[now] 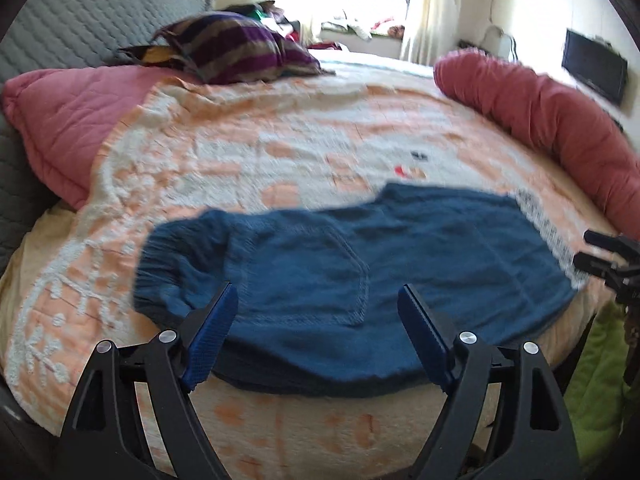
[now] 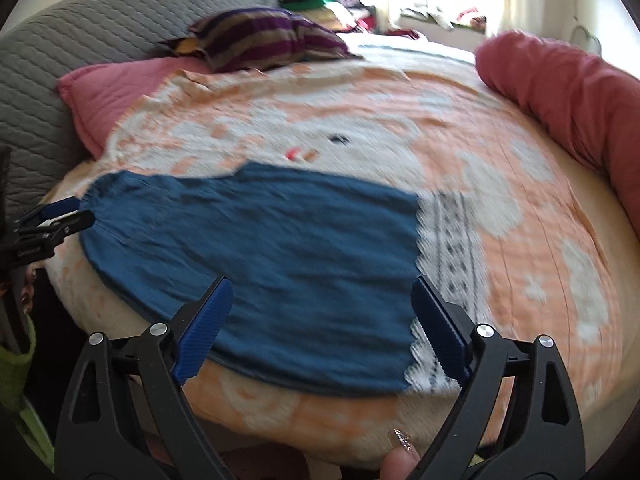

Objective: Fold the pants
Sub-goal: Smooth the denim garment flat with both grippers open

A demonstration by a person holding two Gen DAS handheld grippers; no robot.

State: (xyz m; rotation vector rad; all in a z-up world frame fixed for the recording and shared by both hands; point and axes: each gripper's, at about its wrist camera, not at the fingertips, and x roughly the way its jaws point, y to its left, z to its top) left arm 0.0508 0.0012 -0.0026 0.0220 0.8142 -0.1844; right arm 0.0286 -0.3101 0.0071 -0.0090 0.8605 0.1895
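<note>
The blue pants (image 1: 360, 280) lie folded flat across the near edge of the bed, with a back pocket (image 1: 320, 276) facing up and the elastic waistband (image 1: 160, 276) at the left. They also show in the right wrist view (image 2: 280, 260). A white patterned cloth (image 2: 448, 240) with lace trim sticks out from under their right end. My left gripper (image 1: 318, 332) is open and empty, just above the pants' near edge. My right gripper (image 2: 320, 328) is open and empty above the pants' right half. Each gripper shows at the edge of the other's view (image 1: 600, 256) (image 2: 56, 216).
The bed carries an orange and white blanket (image 1: 248, 152). A pink quilt (image 1: 76, 120) and a striped purple pillow (image 1: 240, 50) lie at the far left, a red rolled bolster (image 1: 540, 112) along the right. A grey quilted cover (image 2: 80, 40) rises behind. Green fabric (image 1: 596, 380) hangs beside the bed.
</note>
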